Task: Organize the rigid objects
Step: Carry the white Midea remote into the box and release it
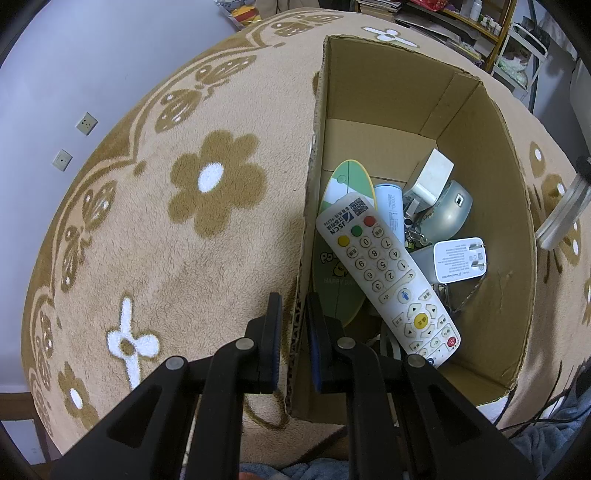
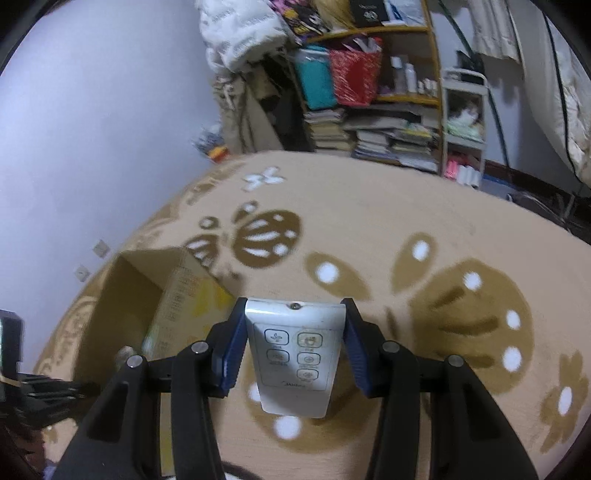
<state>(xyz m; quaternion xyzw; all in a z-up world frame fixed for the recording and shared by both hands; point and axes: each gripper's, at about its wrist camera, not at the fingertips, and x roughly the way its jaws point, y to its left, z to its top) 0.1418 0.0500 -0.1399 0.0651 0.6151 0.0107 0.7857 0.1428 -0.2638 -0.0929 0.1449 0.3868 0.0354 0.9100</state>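
Left gripper [image 1: 294,314] pinches the box [image 1: 517,206] wall; right gripper [image 2: 295,317] fingers clamp a white remote [image 2: 295,354] above the rug [image 2: 406,206], box nearby.

A tan plush carpet [image 2: 461,229] covers the surface, patterned with brown flowers, butterflies and white blossoms; its scalloped brown border [image 1: 110,155] curves along the left edge; beyond it rises a plain pale wall [image 2: 92,129], slightly bluish in the light, bearing two small wall sockets [image 1: 86,123] one below the other; at the back stands a wooden shelf unit [image 2: 402,96] crammed with stacked books, bottles, a teal bag and a red bag; a white quilted bundle [image 2: 236,33] lies heaped beside its top; to its right stands a small white rack [image 2: 463,122]; dark cables [image 2: 495,110] hang down the far wall.
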